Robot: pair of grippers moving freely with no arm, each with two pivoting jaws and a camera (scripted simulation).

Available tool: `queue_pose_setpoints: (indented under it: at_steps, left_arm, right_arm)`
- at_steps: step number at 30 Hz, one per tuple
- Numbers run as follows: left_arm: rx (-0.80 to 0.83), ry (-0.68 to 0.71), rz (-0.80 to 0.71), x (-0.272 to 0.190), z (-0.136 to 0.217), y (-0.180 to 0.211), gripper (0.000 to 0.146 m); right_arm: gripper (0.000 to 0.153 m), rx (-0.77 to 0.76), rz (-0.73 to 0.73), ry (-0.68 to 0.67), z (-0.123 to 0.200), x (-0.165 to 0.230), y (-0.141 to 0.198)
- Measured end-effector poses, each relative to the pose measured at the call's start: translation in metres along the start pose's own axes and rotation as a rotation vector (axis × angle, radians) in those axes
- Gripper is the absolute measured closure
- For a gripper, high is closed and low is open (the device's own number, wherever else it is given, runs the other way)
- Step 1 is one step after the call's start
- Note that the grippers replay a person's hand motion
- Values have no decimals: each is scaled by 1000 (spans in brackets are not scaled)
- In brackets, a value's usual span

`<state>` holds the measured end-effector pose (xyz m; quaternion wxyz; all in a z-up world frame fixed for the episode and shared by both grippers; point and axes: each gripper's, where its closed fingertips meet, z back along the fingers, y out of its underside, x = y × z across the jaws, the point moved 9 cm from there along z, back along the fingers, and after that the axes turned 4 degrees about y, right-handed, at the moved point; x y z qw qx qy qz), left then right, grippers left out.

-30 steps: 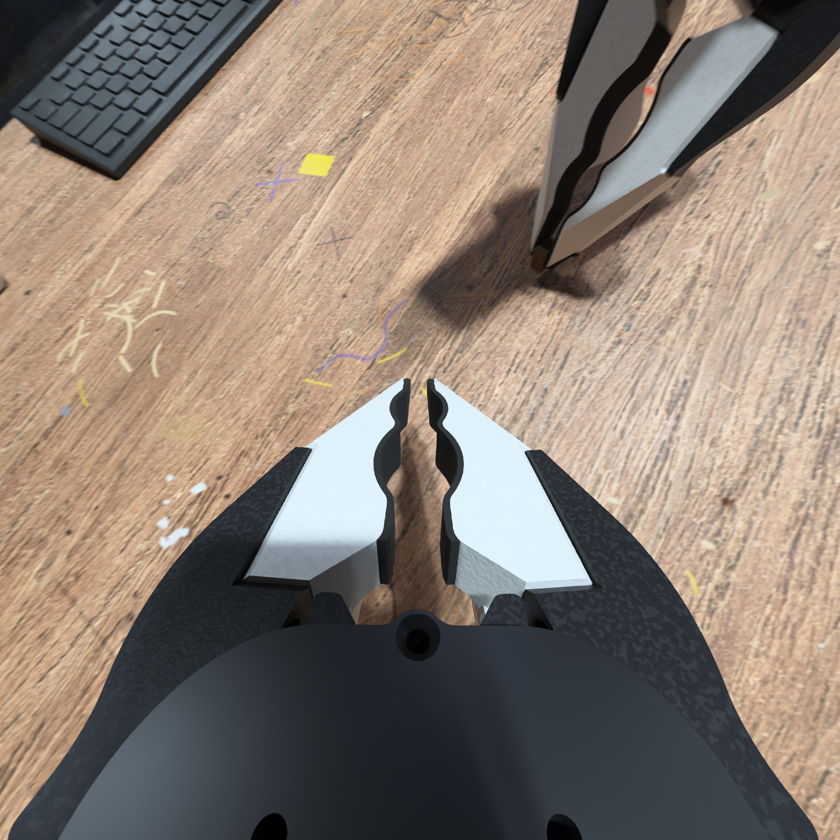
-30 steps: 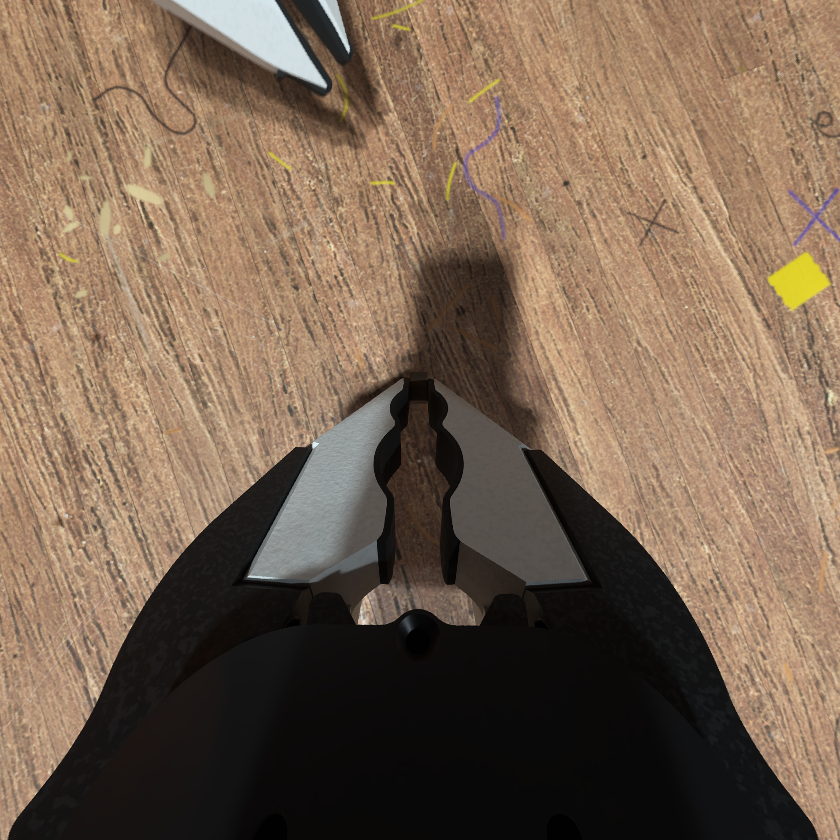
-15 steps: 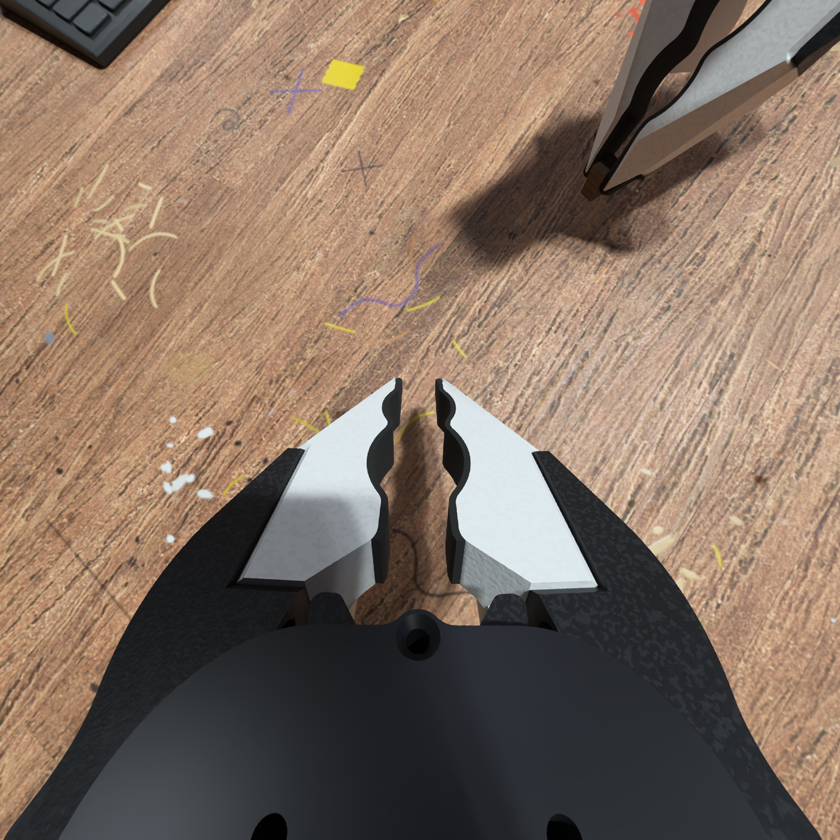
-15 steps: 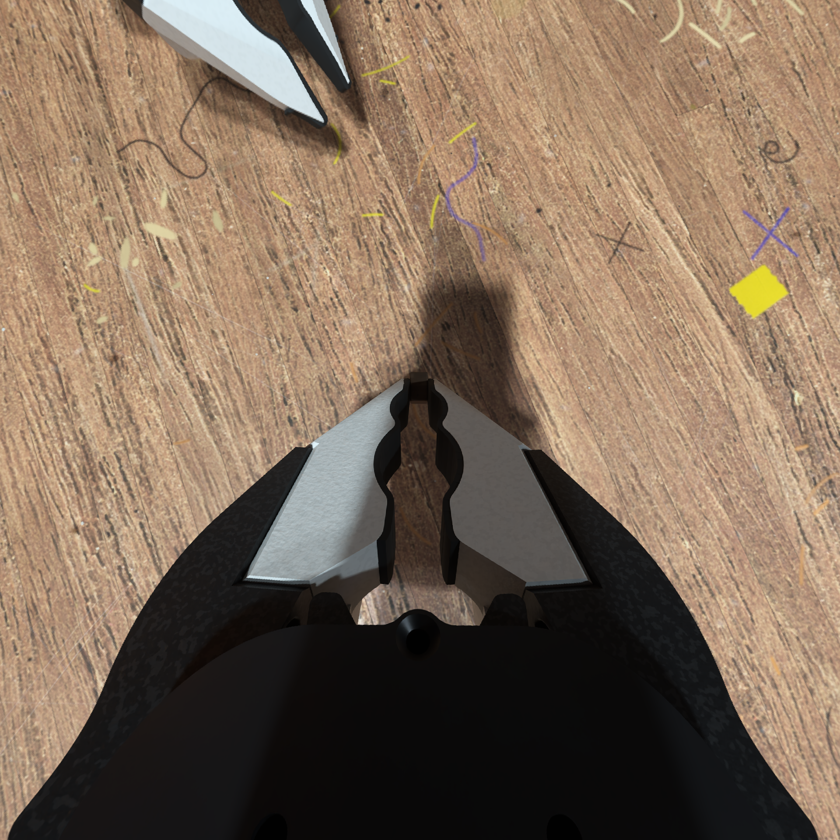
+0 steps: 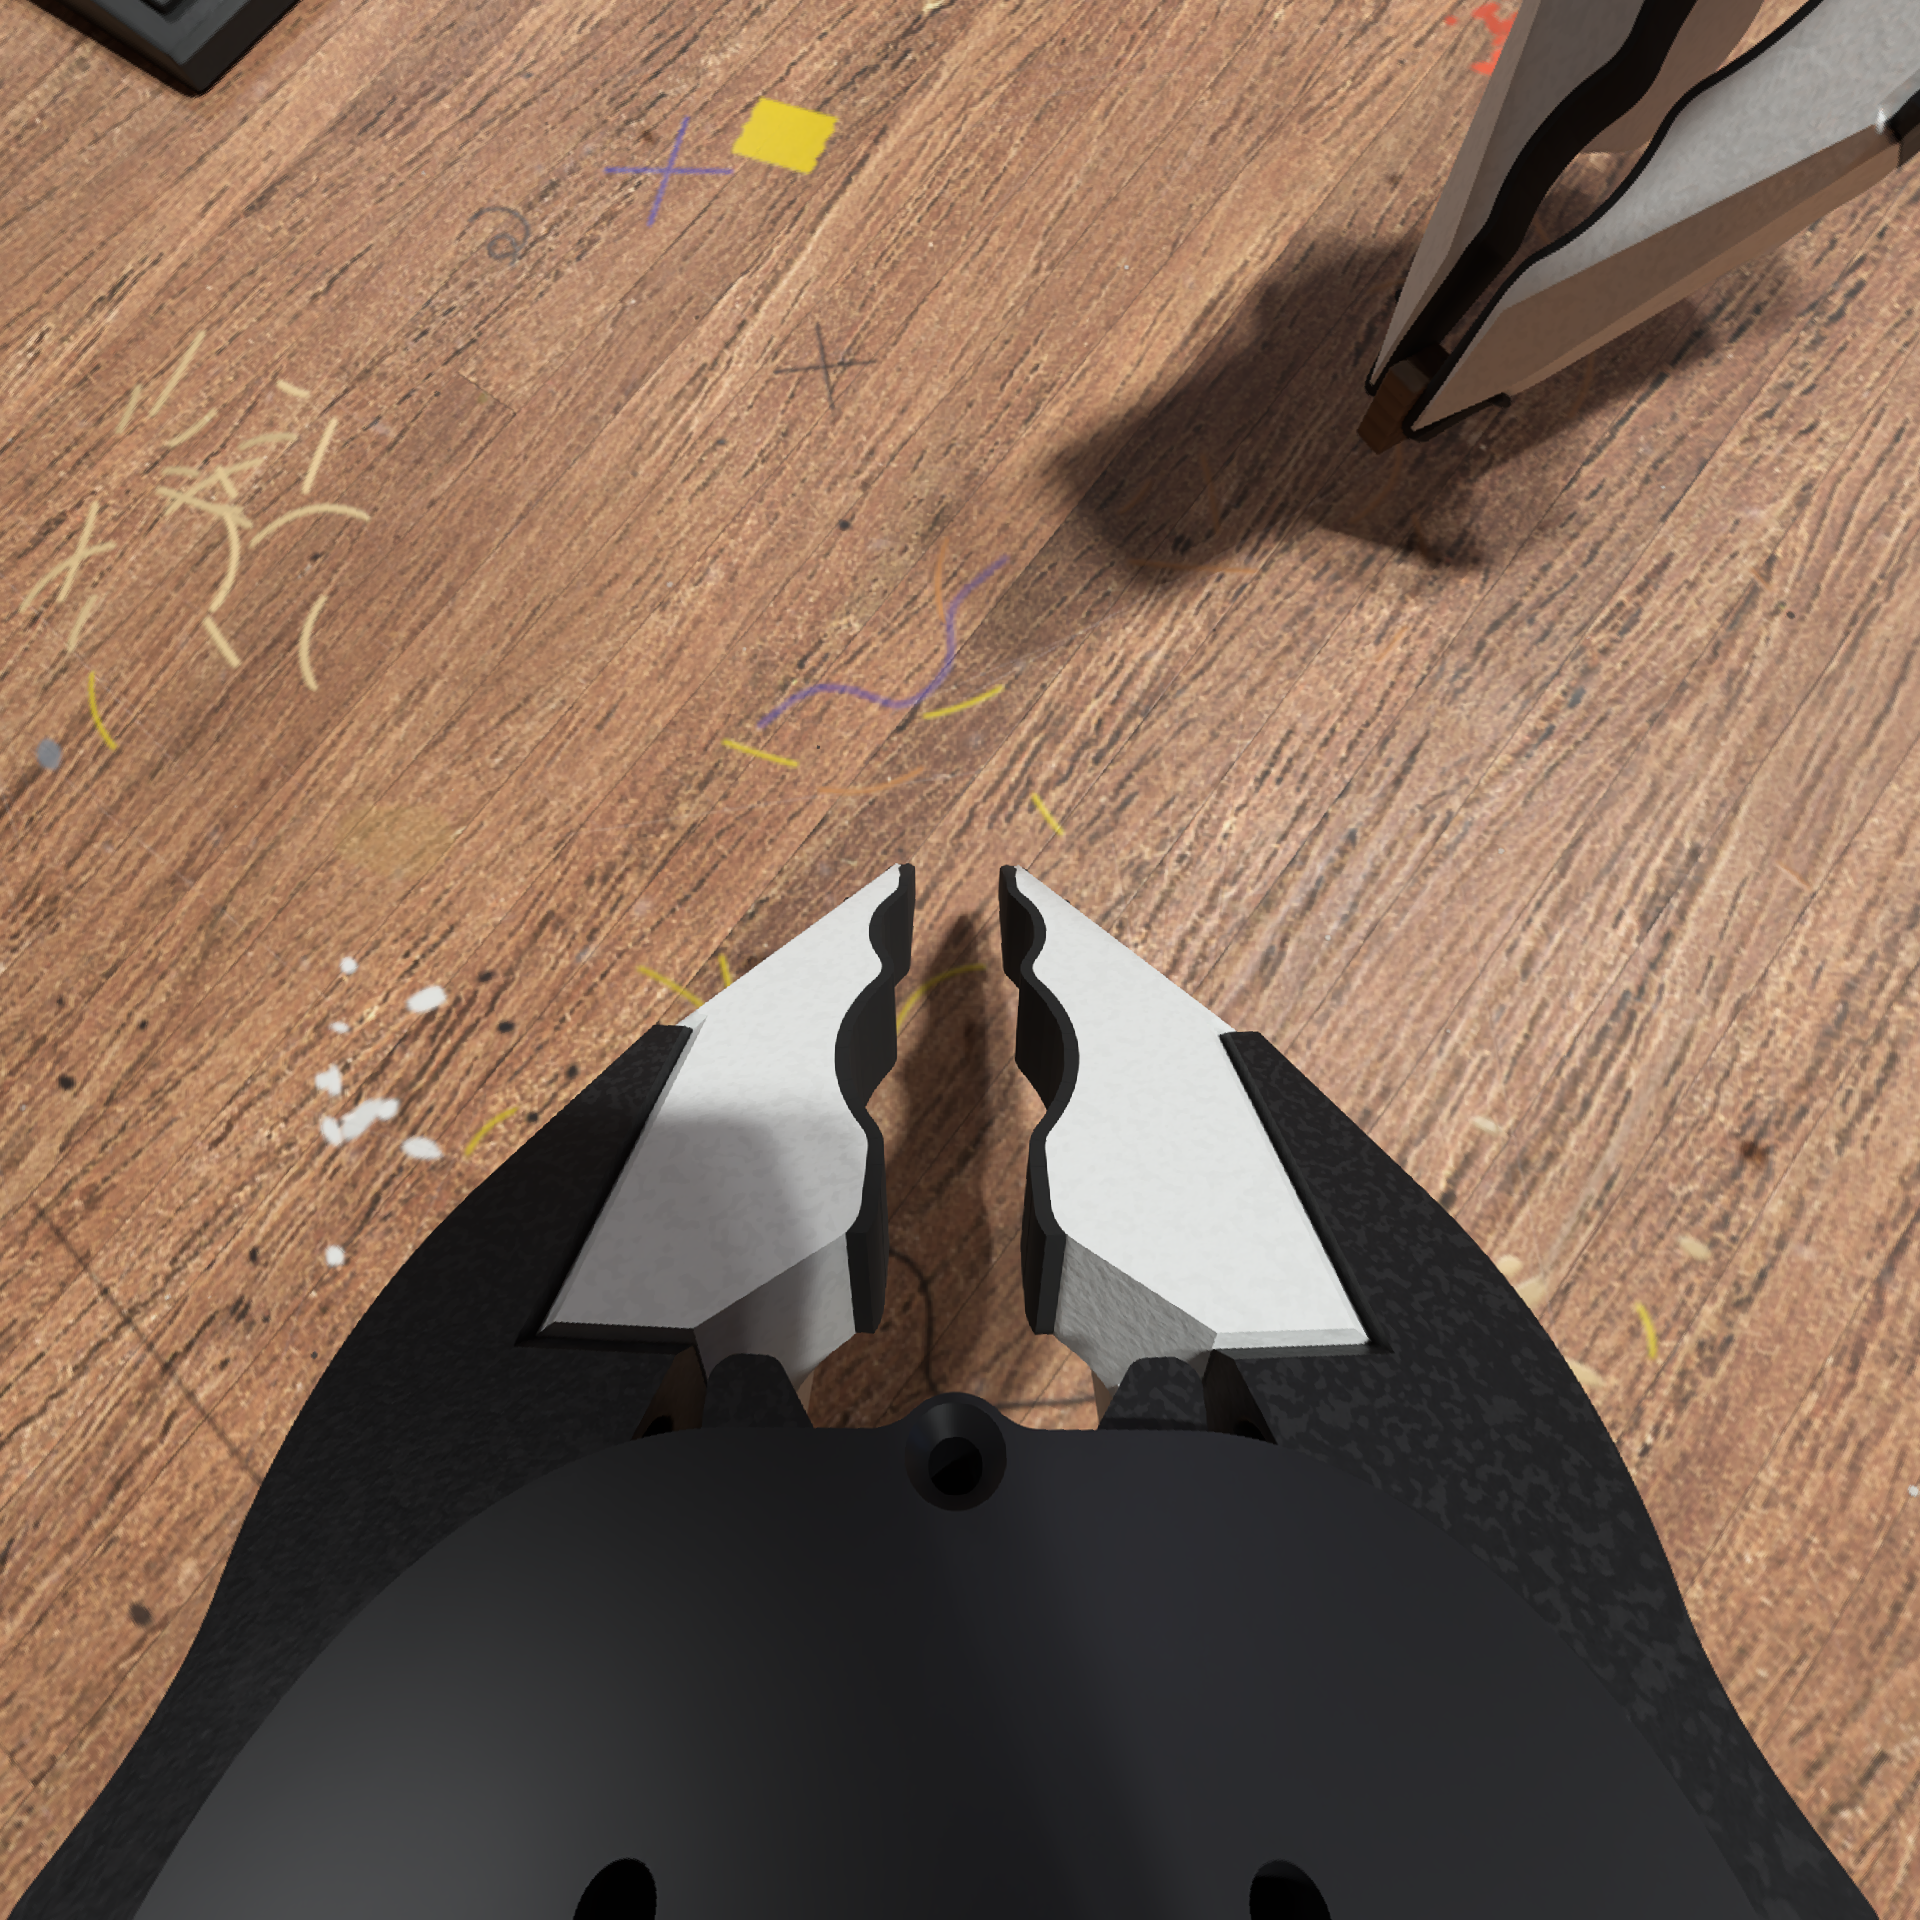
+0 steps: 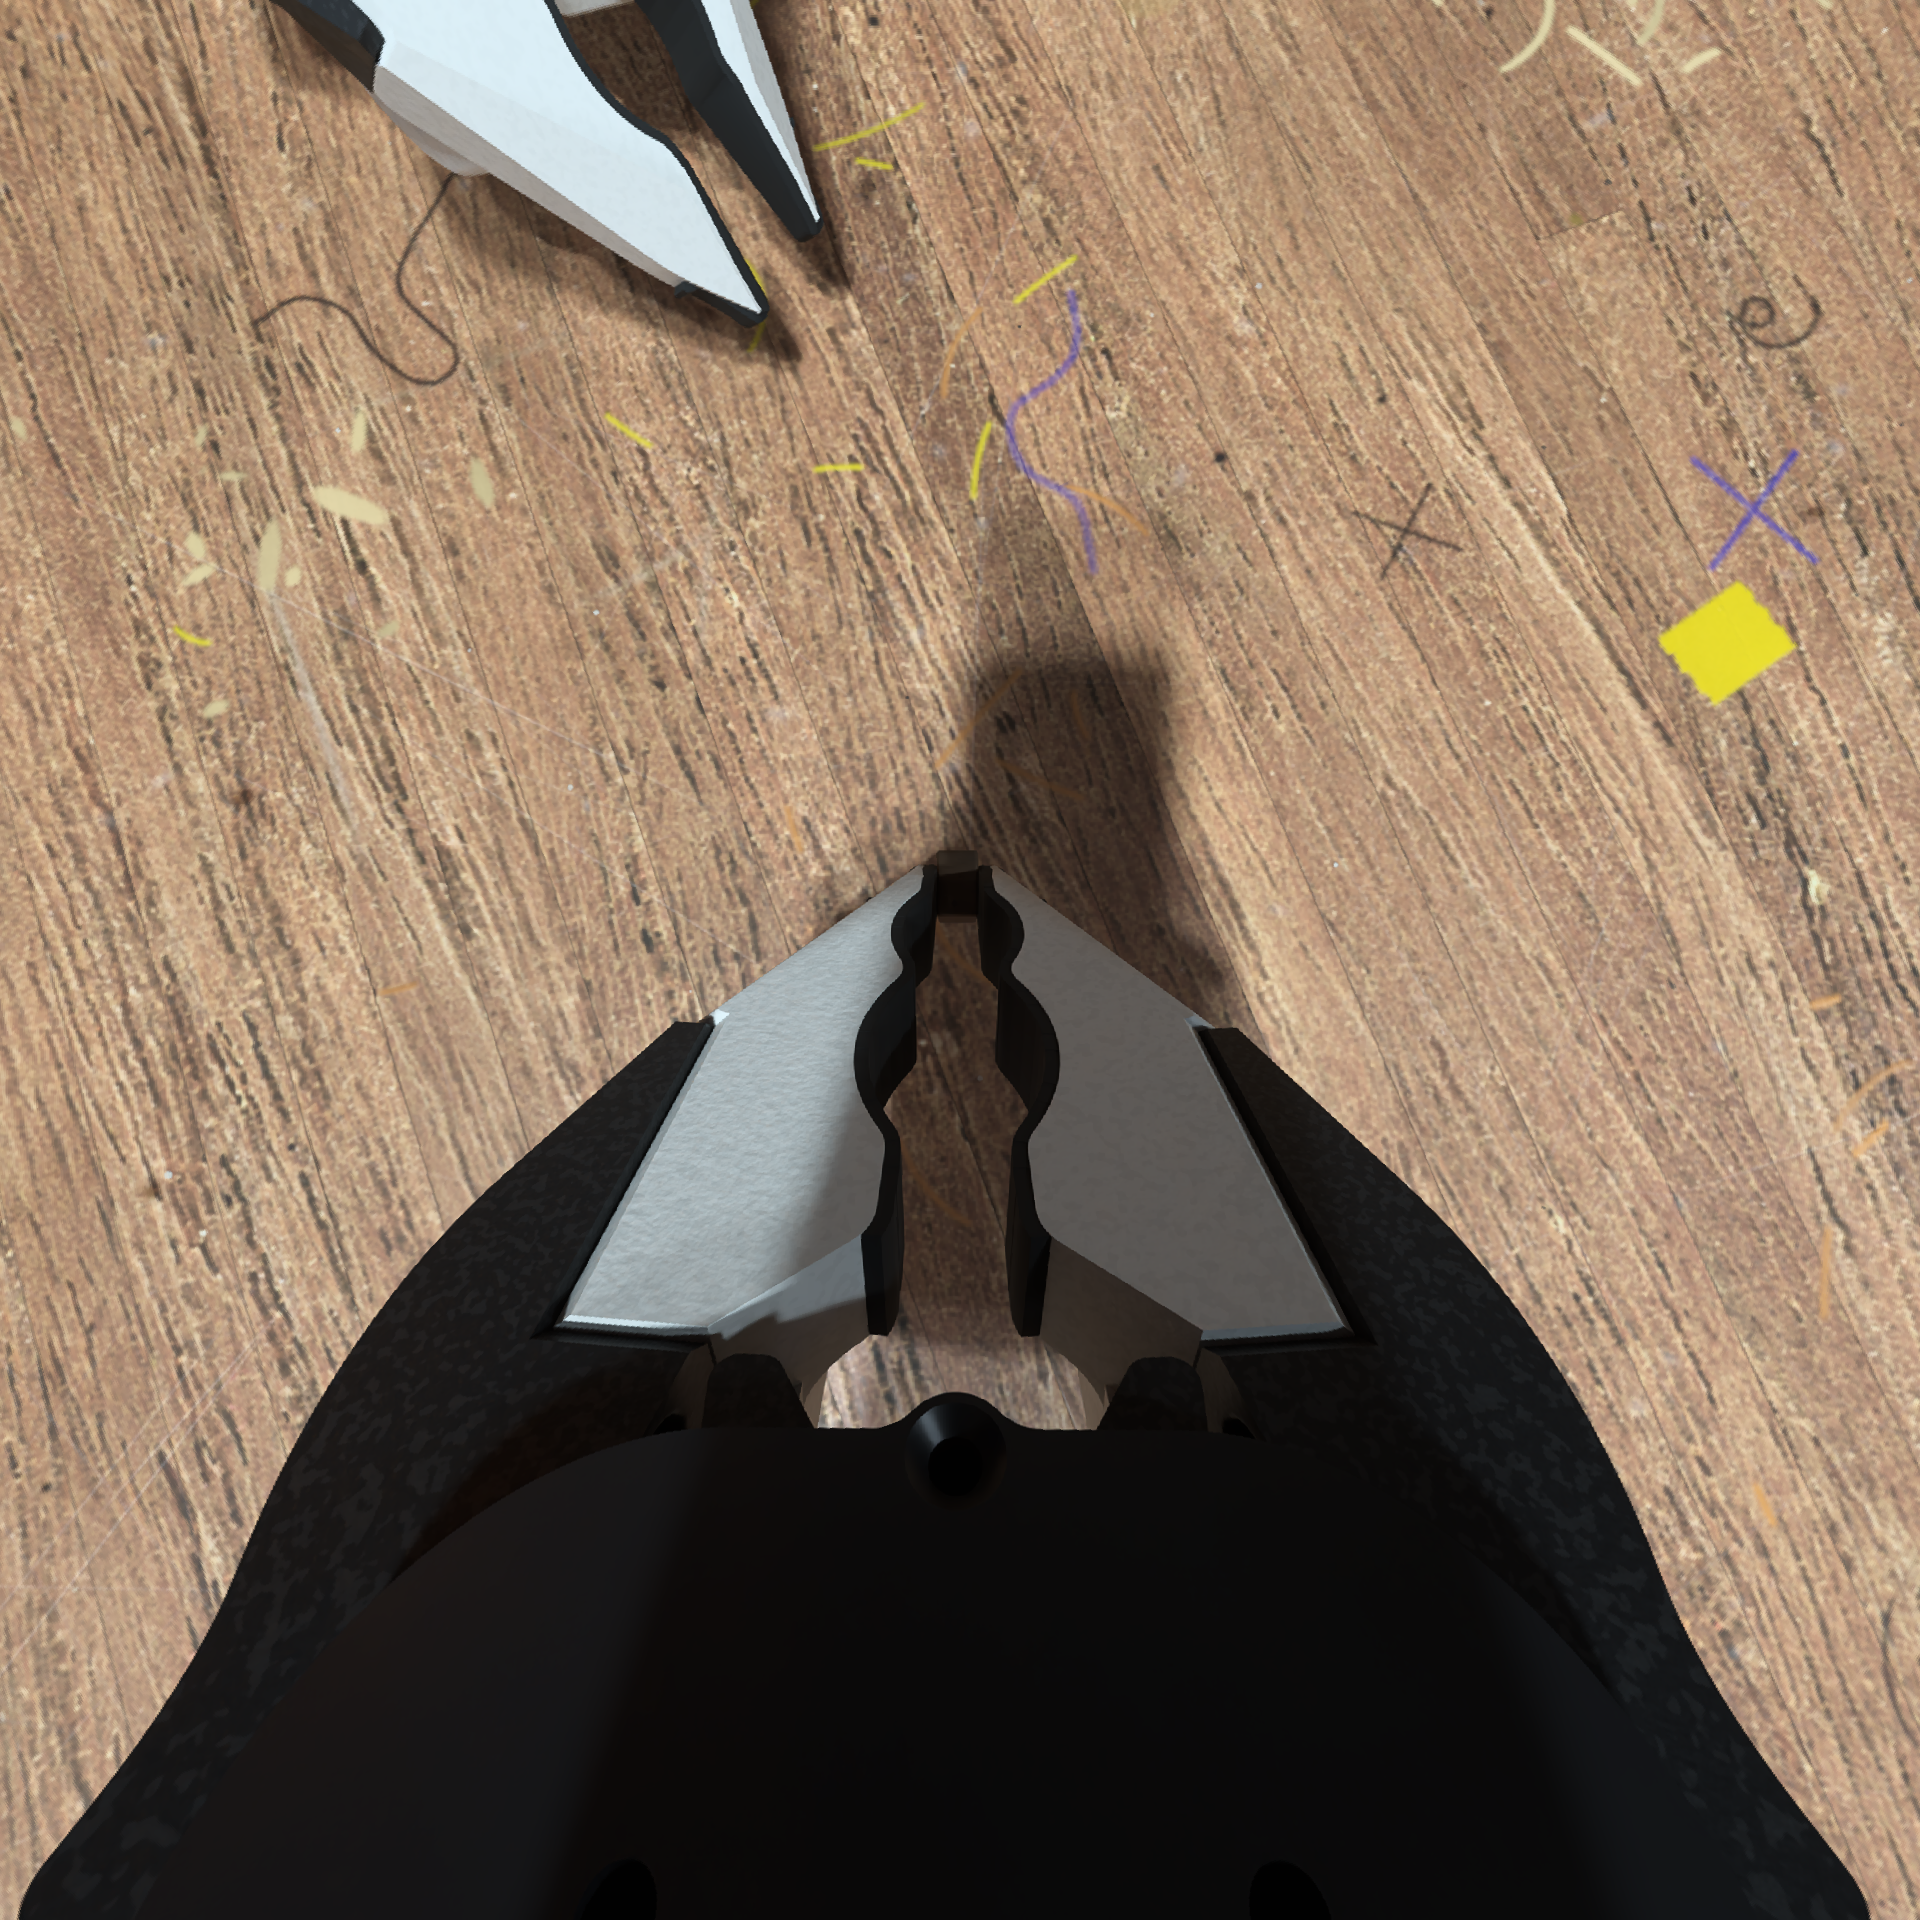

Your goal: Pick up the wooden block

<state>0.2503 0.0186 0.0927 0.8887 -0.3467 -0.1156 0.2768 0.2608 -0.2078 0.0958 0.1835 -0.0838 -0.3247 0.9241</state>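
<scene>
**Small block pinched at the right gripper's tips, above a marked wooden table**

In the left wrist view, the corner of a black keyboard [image 5: 197, 42] cuts the top left edge. Right of it on the wooden table [image 5: 1455, 935] lie a patch of pale shavings [image 5: 218, 520], a few white flecks [image 5: 364, 1112], one purple cross [image 5: 670, 171], one yellow square of tape [image 5: 784, 135], one dark cross [image 5: 824, 364] and one purple squiggle [image 5: 894, 665]. The left gripper [image 5: 956, 883] hangs over bare wood with a narrow gap between its fingers and nothing in it. At the top right the right gripper [image 5: 1397, 410] comes down from the edge, its tips closed on the wooden block [image 5: 1390, 410], a small dark brown piece that sticks out just below them. Its shadow [image 5: 1247, 499] falls on the table apart from the tips, so the block is off the surface.

In the right wrist view, the left gripper [image 6: 790, 265] shows at the top left, beside one thin black curl of thread [image 6: 364, 332]. The block [image 6: 956, 883] sits between the right gripper's [image 6: 956, 878] fingertips at centre. The two grippers stand well apart, with nothing but flat marks between them. To the right the table runs open, with only the crosses and tape.
</scene>
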Motion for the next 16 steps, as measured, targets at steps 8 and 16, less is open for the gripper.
queue_pose_setpoints:
  at_steps: [8, 16]
  left_arm:
    - [-12, -29, -5, 2, 1, -3, 130]
    - [-7, -40, 9, 3, 3, -6, 127]
  right_arm:
    - [146, -5, 3, -1, 0, 0, 0]
    - [146, -13, 11, -3, 0, 1, -2]
